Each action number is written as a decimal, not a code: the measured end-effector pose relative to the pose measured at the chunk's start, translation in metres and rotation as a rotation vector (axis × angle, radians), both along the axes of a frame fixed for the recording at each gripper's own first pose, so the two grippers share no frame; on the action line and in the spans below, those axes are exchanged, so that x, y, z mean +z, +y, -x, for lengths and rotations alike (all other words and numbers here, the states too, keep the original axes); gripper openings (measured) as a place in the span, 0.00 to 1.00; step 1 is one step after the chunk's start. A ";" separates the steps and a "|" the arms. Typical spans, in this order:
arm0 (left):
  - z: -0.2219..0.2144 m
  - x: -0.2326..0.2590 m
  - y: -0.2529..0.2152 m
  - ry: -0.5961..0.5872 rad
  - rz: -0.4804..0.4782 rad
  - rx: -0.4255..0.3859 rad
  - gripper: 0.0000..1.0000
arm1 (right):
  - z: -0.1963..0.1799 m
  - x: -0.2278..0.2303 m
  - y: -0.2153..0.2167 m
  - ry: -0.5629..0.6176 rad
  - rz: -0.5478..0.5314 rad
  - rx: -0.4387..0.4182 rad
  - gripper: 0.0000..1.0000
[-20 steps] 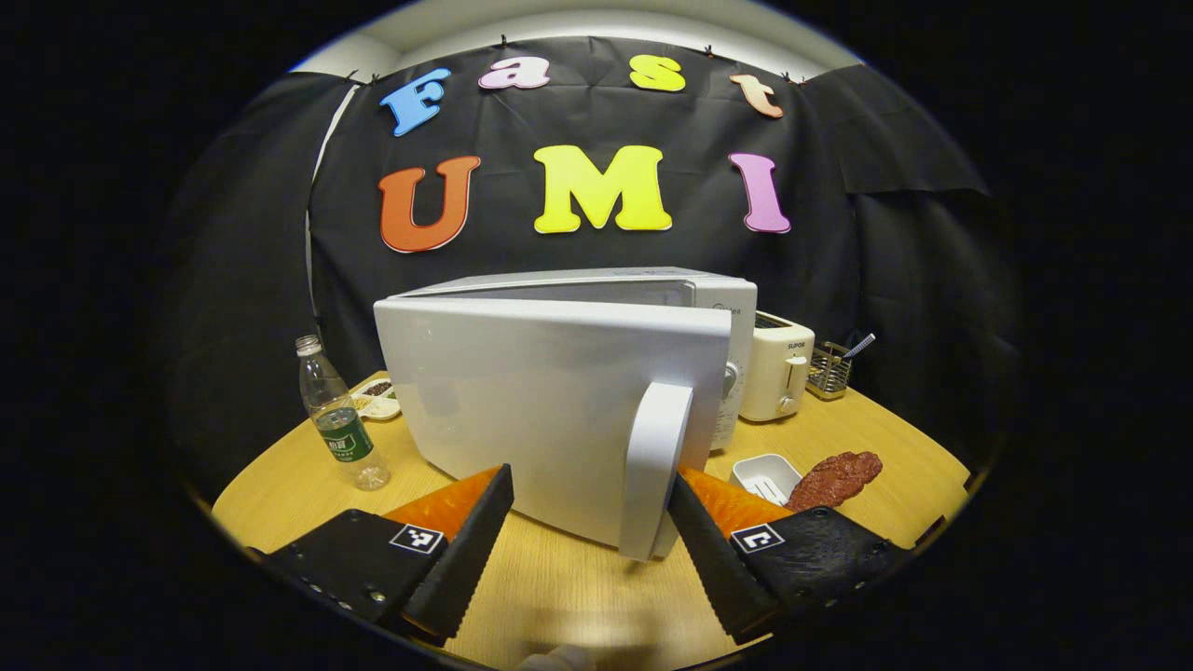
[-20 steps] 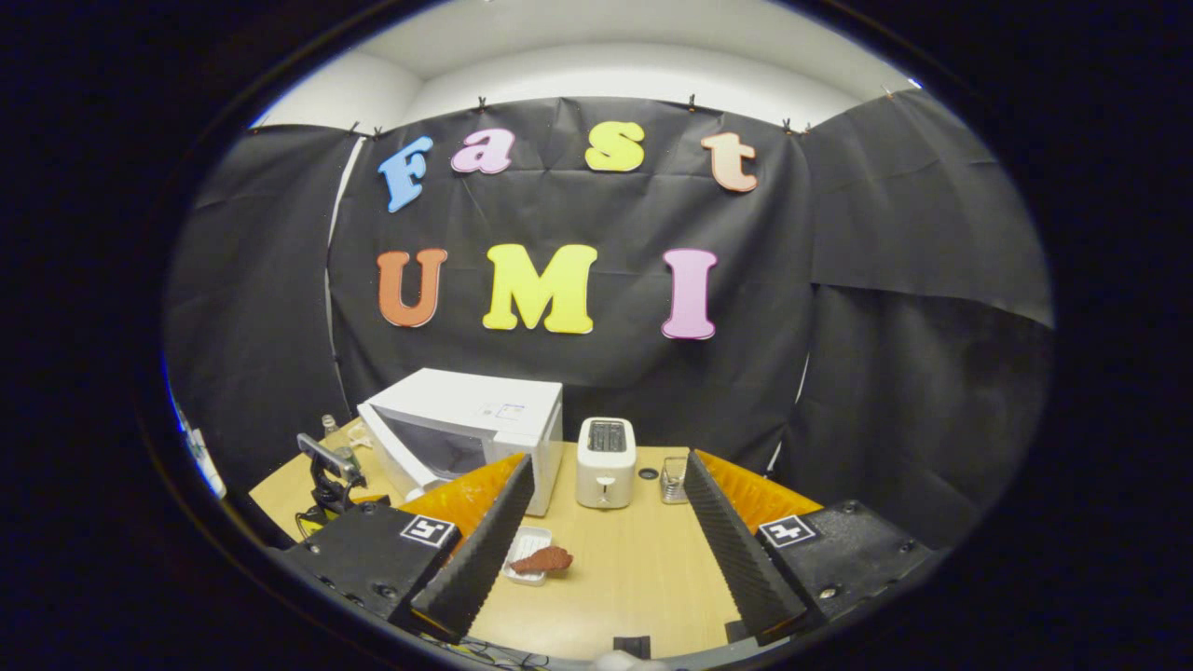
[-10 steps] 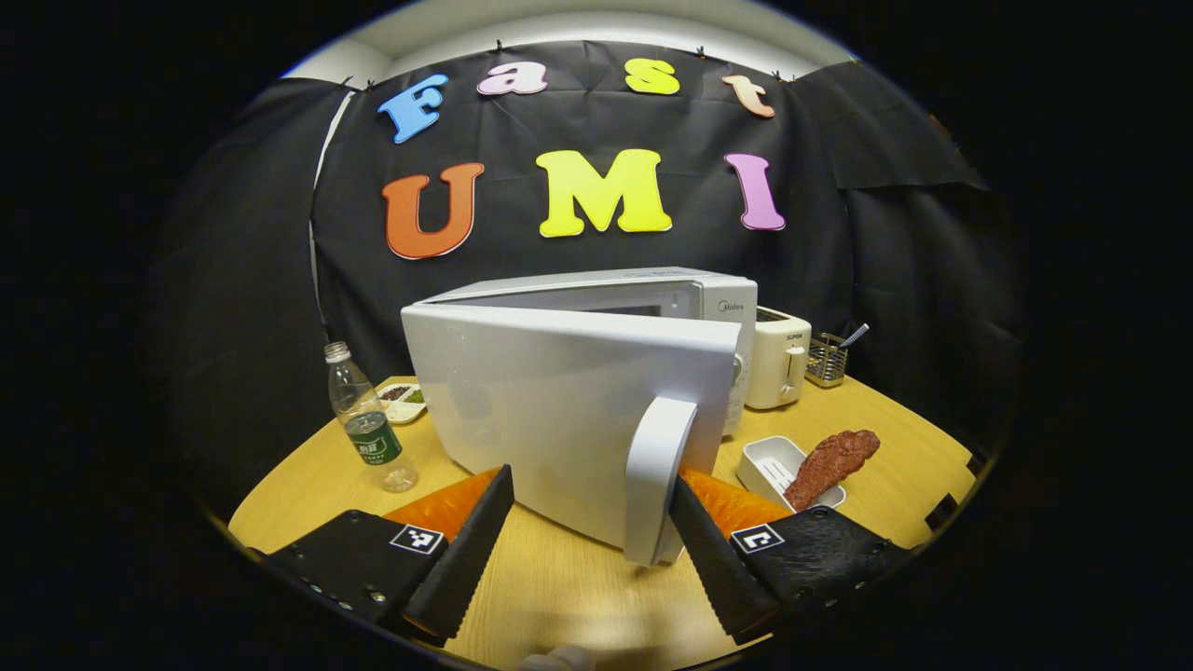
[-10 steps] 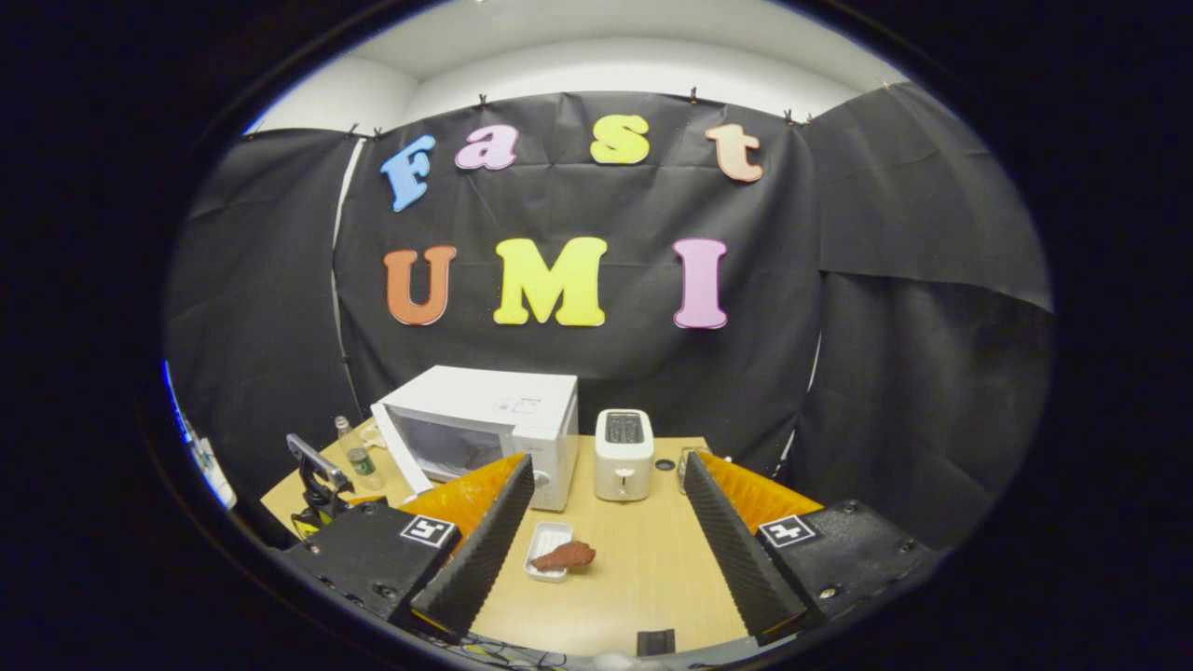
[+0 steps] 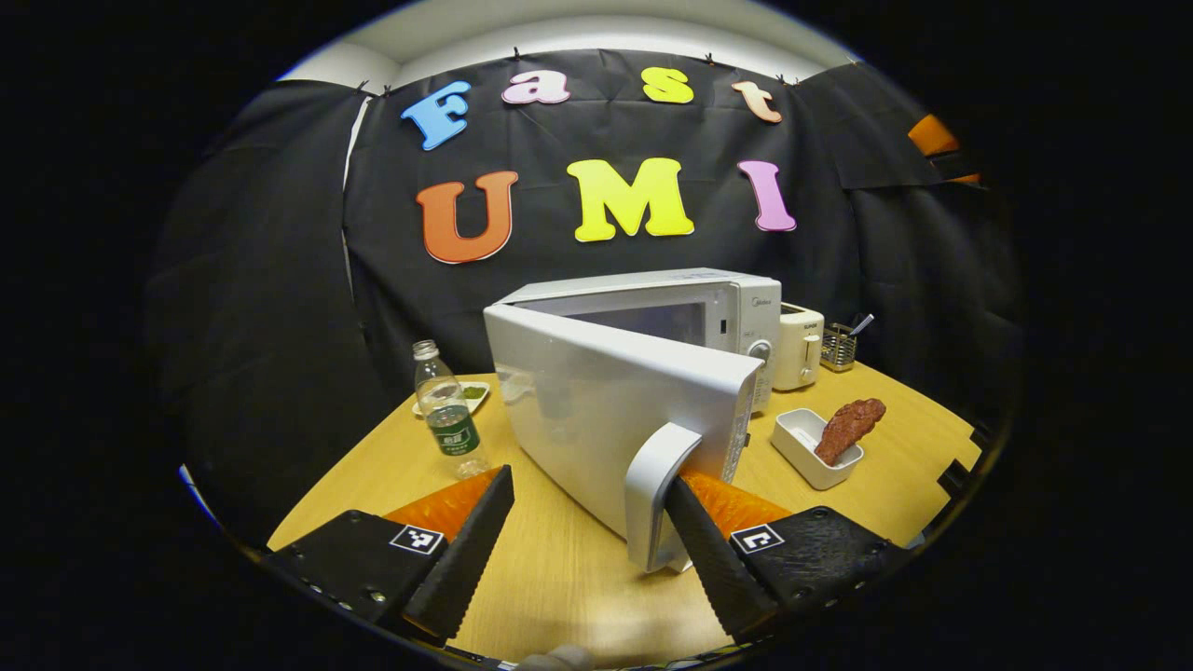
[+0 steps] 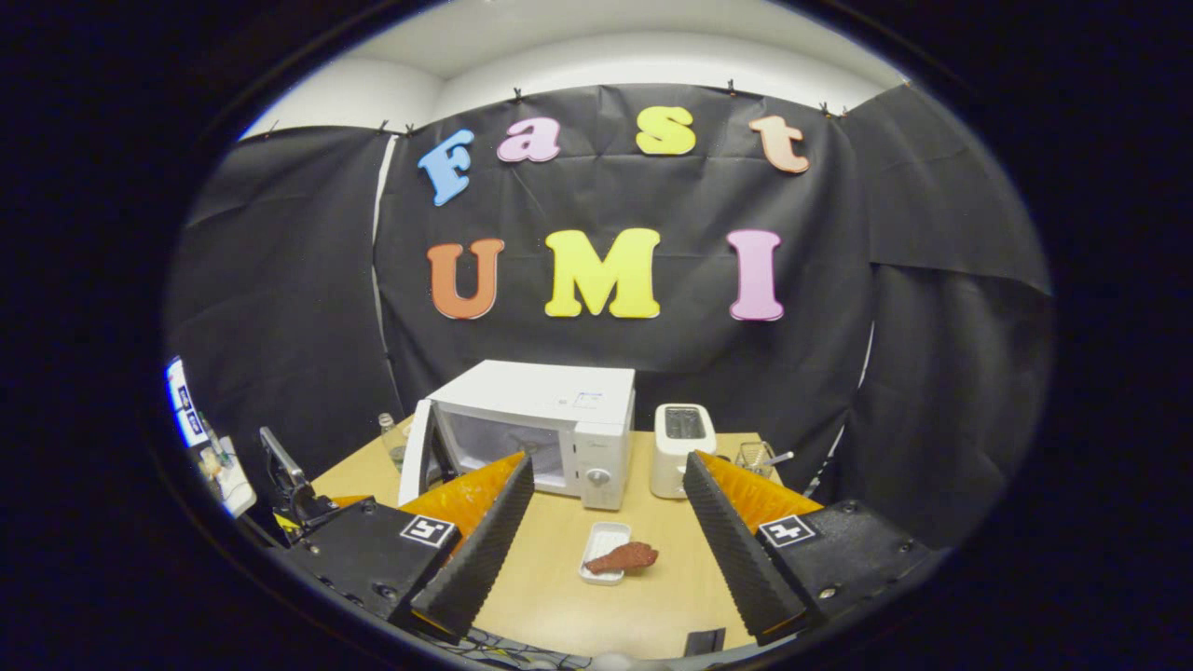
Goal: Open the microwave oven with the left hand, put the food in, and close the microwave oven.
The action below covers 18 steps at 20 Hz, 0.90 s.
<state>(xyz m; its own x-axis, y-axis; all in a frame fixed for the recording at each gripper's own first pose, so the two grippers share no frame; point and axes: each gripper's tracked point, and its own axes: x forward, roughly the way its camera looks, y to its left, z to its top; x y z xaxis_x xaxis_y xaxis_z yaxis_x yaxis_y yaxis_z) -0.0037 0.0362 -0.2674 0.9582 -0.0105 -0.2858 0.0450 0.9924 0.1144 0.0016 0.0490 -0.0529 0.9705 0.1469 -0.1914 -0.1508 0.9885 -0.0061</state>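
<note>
The white microwave [image 5: 690,312] stands at the back of the wooden table [image 5: 559,578], its door [image 5: 606,410] swung partly open toward me. My left gripper [image 5: 587,485] is open, and the door handle [image 5: 657,489] rests against the inner side of its right finger [image 5: 713,554]. The food, a reddish-brown piece of meat [image 5: 846,427], lies across a small white tray [image 5: 800,445] to the microwave's right. My right gripper [image 6: 608,463] hovers open well above the table, with the meat [image 6: 626,557], its tray [image 6: 599,545] and the microwave [image 6: 550,410] seen between its fingers.
A water bottle [image 5: 447,424] and a small dish [image 5: 466,396] stand left of the microwave. A cream toaster [image 5: 802,347] and a wire holder [image 5: 839,347] sit to its right at the back. Bare tabletop lies in front of the tray.
The microwave door has swung wider open as my left gripper drew the handle back and leftward. The right gripper has shifted, so the meat now sits centred between its fingers.
</note>
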 end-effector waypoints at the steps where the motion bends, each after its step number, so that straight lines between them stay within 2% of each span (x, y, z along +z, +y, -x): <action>1: 0.005 0.001 0.011 -0.001 -0.011 0.011 0.96 | -0.001 -0.002 0.008 0.003 -0.004 0.012 1.00; 2: 0.011 0.001 0.023 0.000 -0.020 0.023 0.96 | -0.002 -0.005 0.015 0.006 -0.009 0.022 0.96; 7: 0.033 -0.002 0.076 0.012 -0.038 0.088 0.96 | -0.003 -0.016 0.048 0.027 -0.027 0.064 0.96; 8: 0.034 -0.003 0.085 0.014 -0.036 0.094 0.96 | -0.002 -0.018 0.052 0.028 -0.028 0.068 1.00; 9: 0.037 -0.003 0.093 0.020 -0.023 0.103 0.96 | -0.002 -0.019 0.055 0.032 -0.031 0.070 0.96; 10: 0.041 -0.005 0.100 0.024 -0.008 0.111 0.96 | -0.002 -0.021 0.058 0.034 -0.032 0.074 1.00; 13: 0.048 -0.006 0.122 0.032 0.008 0.146 0.96 | -0.005 -0.023 0.060 0.037 -0.024 0.069 1.00; 18: 0.065 0.000 0.162 0.022 -0.039 0.231 0.96 | -0.009 -0.042 0.044 0.058 -0.031 0.045 1.00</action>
